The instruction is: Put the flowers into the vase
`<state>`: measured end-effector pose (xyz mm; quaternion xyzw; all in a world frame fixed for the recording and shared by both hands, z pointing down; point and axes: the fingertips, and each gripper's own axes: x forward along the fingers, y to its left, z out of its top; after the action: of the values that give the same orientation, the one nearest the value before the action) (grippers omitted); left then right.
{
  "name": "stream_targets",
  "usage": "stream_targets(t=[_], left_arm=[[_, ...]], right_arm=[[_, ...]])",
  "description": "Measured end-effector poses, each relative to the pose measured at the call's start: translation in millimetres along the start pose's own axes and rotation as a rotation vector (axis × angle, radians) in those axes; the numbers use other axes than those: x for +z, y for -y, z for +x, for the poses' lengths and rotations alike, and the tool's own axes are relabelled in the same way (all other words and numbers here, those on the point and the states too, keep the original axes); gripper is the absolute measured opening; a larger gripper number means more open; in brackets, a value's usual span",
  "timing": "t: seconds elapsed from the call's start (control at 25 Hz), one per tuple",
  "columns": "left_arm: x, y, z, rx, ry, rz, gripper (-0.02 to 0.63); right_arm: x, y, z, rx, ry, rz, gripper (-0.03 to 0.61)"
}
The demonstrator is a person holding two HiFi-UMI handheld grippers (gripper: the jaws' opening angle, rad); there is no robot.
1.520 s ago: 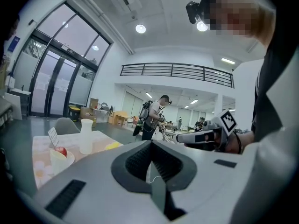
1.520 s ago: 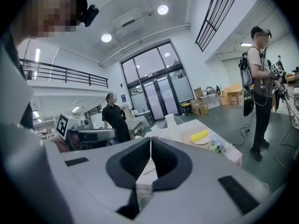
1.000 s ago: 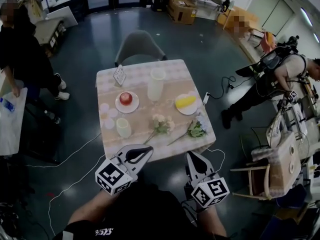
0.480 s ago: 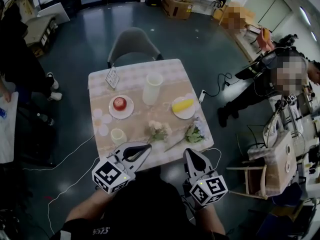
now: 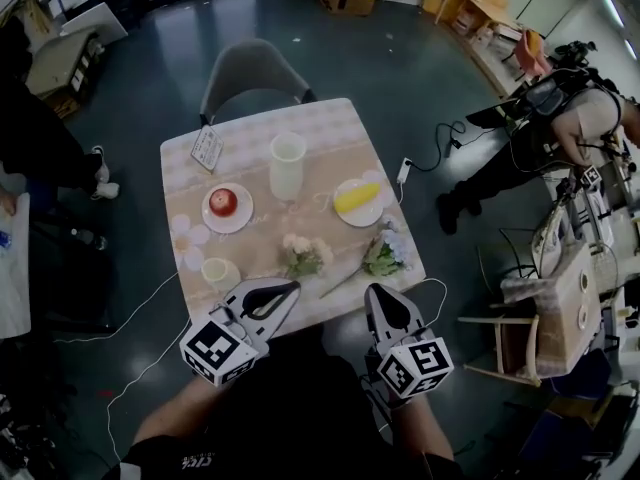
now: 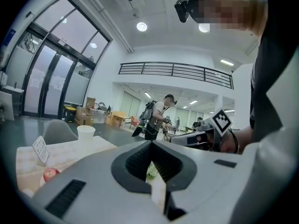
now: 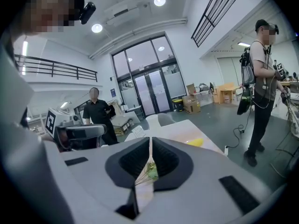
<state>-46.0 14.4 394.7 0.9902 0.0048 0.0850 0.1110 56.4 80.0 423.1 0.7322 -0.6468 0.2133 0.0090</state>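
Plainly holding nothing, with left gripper and right gripper closed tight. Could crush the flowers at twelve o'clock if pinched by the blooms, or tip the vase.

1. A square table under a pale patterned cloth stands on a dark floor.
2. A grey chair sits at the table's 12 o'clock edge.
3. A red apple lies on a white plate toward 9 o'clock.
4. A yellow fruit lies on a second plate toward 3 o'clock.
5. A small card stands near 11 o'clock.
6. A pale cup sits near 8 o'clock.
7. A person stands well apart at 3 o'clock.
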Motion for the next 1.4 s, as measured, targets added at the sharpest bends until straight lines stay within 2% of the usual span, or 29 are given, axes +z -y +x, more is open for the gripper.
stream_targets(t=[0.6,1.4], left_arm=[[0.2,3.1,29.6,-0.029,-0.036,-0.017,0.008],[1.9,-6.7,43.2,-0.029,-0.043,-0.028,0.008]], right_arm=[[-42.7,48.0,16.9,-0.077,-0.083,0.122,0.028],[-102.9,88.7,51.5,-0.099,-0.331,0.024,0.029]])
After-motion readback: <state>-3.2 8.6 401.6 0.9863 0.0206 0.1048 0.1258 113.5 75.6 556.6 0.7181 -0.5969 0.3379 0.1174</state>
